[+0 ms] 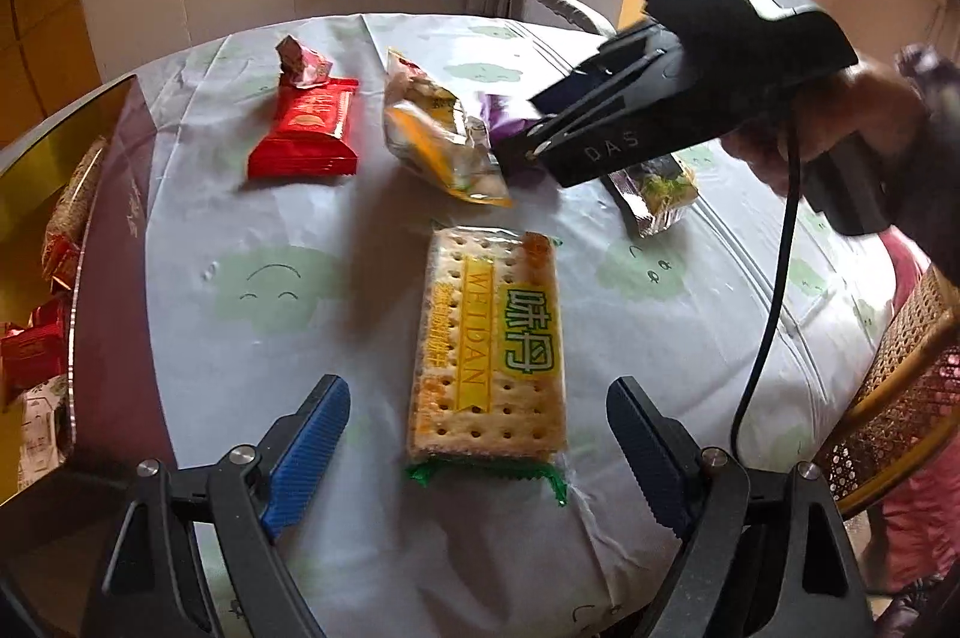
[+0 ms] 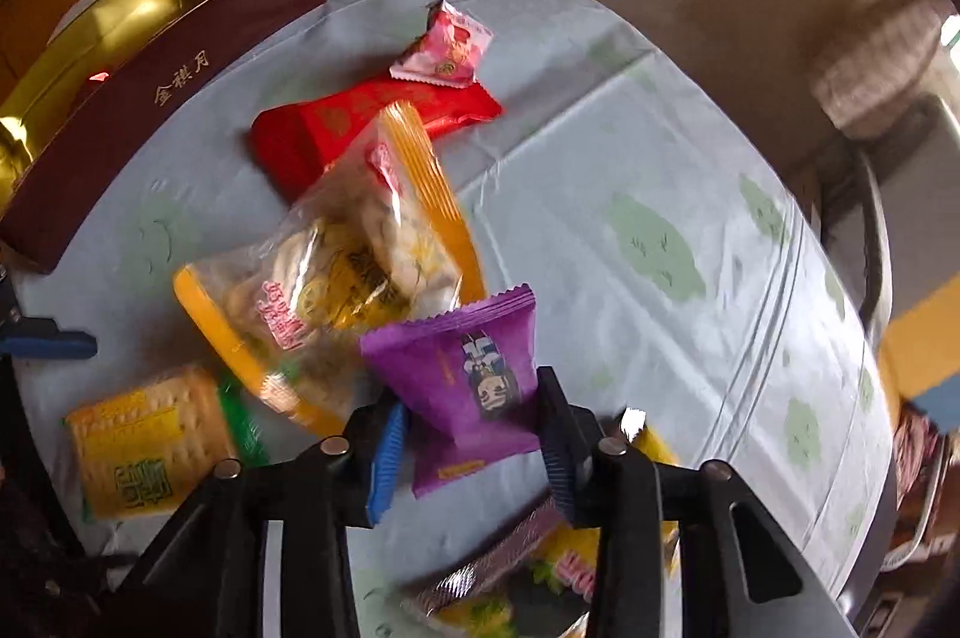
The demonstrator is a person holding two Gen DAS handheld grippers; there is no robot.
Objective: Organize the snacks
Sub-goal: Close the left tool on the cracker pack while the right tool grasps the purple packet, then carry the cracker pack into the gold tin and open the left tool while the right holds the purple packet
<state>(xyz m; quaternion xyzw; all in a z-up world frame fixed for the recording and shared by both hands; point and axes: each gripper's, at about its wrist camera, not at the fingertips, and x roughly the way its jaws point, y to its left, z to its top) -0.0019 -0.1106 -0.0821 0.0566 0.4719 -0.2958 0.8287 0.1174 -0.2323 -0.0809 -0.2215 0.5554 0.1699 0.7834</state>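
purple packet pinched on the right, left tongs spread over the crackers

the right gripper (image 2: pixel 471 443) has its two fingers pressed onto a purple snack packet (image 2: pixel 465 386), one blue pad on each side of the lower half, and the packet stands tilted above the table in the lower centre of the right wrist frame. in the left wrist frame the same gripper (image 1: pixel 510 146) comes in from the upper right, a green light on its black body, with a sliver of purple showing at its tip. the left gripper (image 1: pixel 480 434) sits at the bottom of its own frame with its fingers spread wide, holding nothing, and the near end of a cracker packet (image 1: pixel 489 344) lies on the cloth in the gap ahead of them (yellow band, green crimped end toward the camera).

beyond the purple packet, in the middle of the right wrist frame, lies a clear packet with orange edges (image 2: pixel 336 272), partly overlapping a red packet (image 2: pixel 360 122) behind it. a small pink packet (image 2: pixel 447 44) touches the red one's far edge, toward the top centre. under the right gripper, at the bottom edge, a silver and yellow packet (image 2: pixel 516 572) is partly hidden.

all of it lies on a pale tablecloth with green cloud faces (image 1: pixel 282 290). at the left edge of the left wrist frame stands a dark box with a gold lining (image 1: pixel 102 194), with red wrapped snacks (image 1: pixel 33 350) already inside. a wicker chair (image 1: pixel 900 386) shows at the right edge.
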